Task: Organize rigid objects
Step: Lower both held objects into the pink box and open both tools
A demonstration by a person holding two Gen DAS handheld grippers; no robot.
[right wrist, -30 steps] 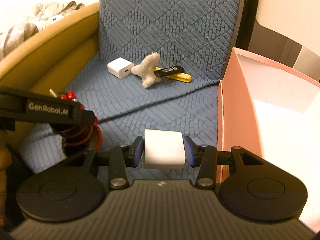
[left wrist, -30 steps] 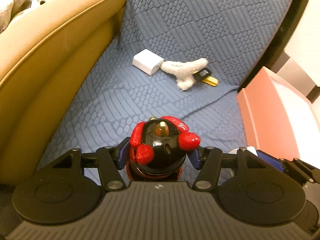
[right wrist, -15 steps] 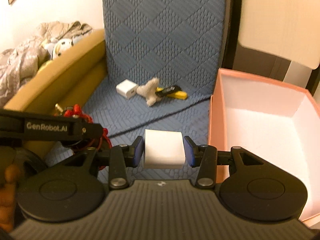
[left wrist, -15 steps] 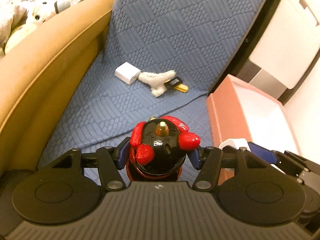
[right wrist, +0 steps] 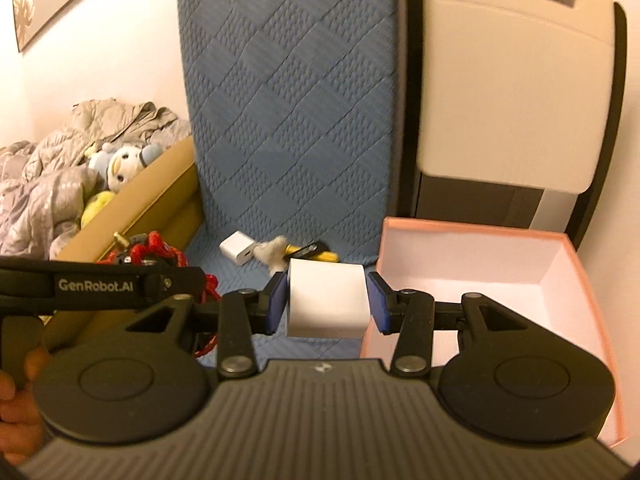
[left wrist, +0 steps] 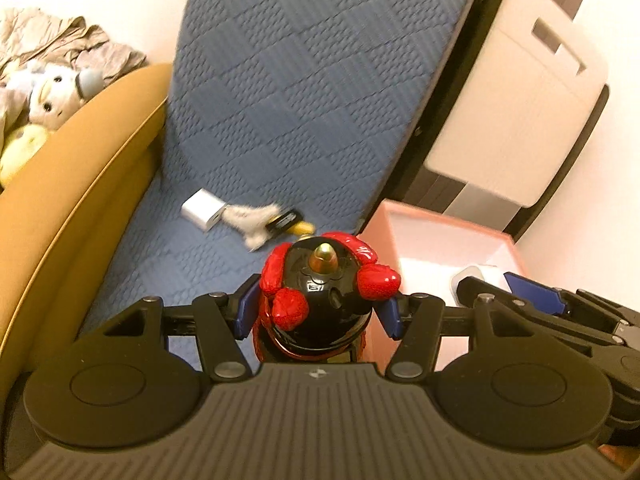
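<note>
Left tongs point(left wrist: 318, 306): closed on the toy point(left wrist: 320, 300), one blue pad on each flank of its black body; held clear of the seat point(left wrist: 160, 264).
Toy: glossy black and red figure with a brass tip on top. Judged hard and smooth, so apt to slip; the red limbs look like weak points, and the round body is the sound place to hold.
Right tongs point(right wrist: 328, 300): closed on the block point(right wrist: 326, 300), pads flat against two opposite faces; carried above the near left corner of the box point(right wrist: 560, 264).
Block: plain white cube-like piece. Judged light and stiff, with flat parallel sides that suit a squeeze across the middle; little risk of crushing.
Box: pink, open-topped, white inside, standing just right of the seat. No contents visible in the right view, though part of the floor is hidden.
Charger point(left wrist: 202, 214): small white plug block at the back of the seat, touching the plush point(left wrist: 252, 222). Judged rigid and easy to pinch across its flat sides.
Plush: pale and soft, lying partly across a black stick point(left wrist: 286, 222) with a yellow piece under it; not a rigid item.
Stage: judged mid-carry, both loads headed to the box.
</note>
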